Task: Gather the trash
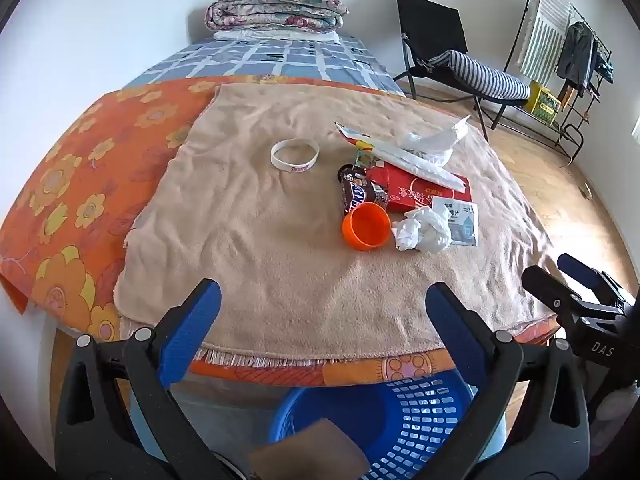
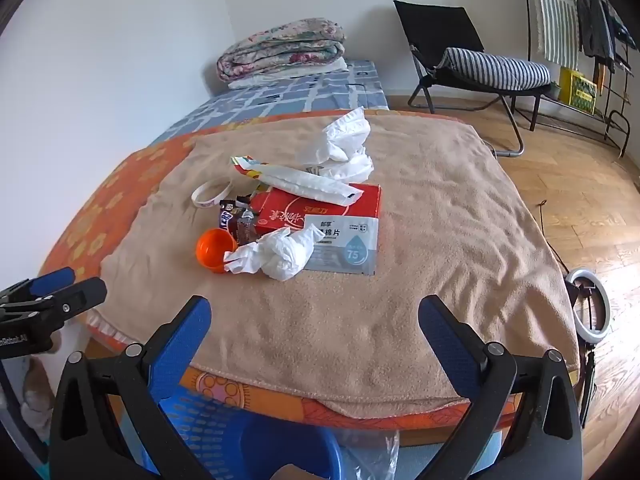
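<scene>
Step in hand: approach to the first pick; no item is lifted yet, judging by the pile lying intact
Left gripper (image 1: pixel 322 312): jaws spread wide, nothing between them, poised over the near edge of the beige towel (image 1: pixel 248 216)
Right gripper (image 2: pixel 314 320): jaws spread wide and empty, likewise short of the pile
Trash location: clustered centre-right in the left wrist view, centre-left in the right wrist view
Nearest items: crumpled tissue (image 2: pixel 276 254) touching the orange cap (image 2: pixel 214 249), with the wipe packet (image 2: pixel 346 249) just behind it
Stacked items: long white wrapper (image 2: pixel 308 182) lying across the red box (image 2: pixel 320 208); candy bar wrapper (image 1: pixel 358 196) beside the box; loose white tissue (image 2: pixel 344 144) at the far side
Separate item: white wristband (image 1: pixel 295 153), apart from the pile, upper centre of the left wrist view; possibly not trash
Receptacle: blue basket (image 1: pixel 412 412) below the table edge, bottom of frame
Recommended order: take the crumpled tissue first, as it is nearest and unobstructed
Grip advice: close on the bulk of the tissue, not on a loose corner
Caution: keep the fingertips above the towel pile so that the cloth is not pinched and dragged
</scene>
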The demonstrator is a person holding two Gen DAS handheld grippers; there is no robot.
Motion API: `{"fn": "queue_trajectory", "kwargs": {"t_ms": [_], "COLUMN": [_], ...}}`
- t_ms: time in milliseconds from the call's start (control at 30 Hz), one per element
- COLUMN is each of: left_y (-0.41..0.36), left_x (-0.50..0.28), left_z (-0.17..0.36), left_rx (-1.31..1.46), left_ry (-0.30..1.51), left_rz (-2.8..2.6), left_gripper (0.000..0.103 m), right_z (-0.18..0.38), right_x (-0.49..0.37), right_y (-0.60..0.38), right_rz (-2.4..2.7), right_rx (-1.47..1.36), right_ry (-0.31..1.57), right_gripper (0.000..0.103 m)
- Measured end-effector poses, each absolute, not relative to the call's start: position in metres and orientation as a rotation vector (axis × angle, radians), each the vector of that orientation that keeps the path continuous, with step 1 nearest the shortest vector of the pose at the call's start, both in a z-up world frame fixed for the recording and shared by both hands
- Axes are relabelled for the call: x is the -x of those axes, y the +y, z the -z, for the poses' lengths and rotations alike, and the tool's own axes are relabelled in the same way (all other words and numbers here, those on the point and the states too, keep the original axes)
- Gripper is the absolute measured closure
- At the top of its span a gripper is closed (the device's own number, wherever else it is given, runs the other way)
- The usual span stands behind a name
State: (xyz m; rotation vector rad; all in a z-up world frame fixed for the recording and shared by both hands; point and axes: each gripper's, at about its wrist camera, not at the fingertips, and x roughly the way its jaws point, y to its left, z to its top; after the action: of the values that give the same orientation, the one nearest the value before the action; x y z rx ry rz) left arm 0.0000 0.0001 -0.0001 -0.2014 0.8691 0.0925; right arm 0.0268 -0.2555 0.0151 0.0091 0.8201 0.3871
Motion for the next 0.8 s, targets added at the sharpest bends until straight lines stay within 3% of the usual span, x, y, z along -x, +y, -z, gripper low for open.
{"fn": "queue_trajectory", "kwargs": {"t_ms": [800], "left_y": [-0.002], "left_x": [0.003], "left_z": [0.01], "left_rx": [0.194], "left_ry": [0.872], "left_rz": [-0.099], "left_gripper": [0.0], "right_z": [-0.015], "right_x": [-0.027], "right_y": [-0.262], "right_rz": [-0.366], "right_rx": [-0.037], "right_ry": [0.825], "right_gripper": [0.0]}}
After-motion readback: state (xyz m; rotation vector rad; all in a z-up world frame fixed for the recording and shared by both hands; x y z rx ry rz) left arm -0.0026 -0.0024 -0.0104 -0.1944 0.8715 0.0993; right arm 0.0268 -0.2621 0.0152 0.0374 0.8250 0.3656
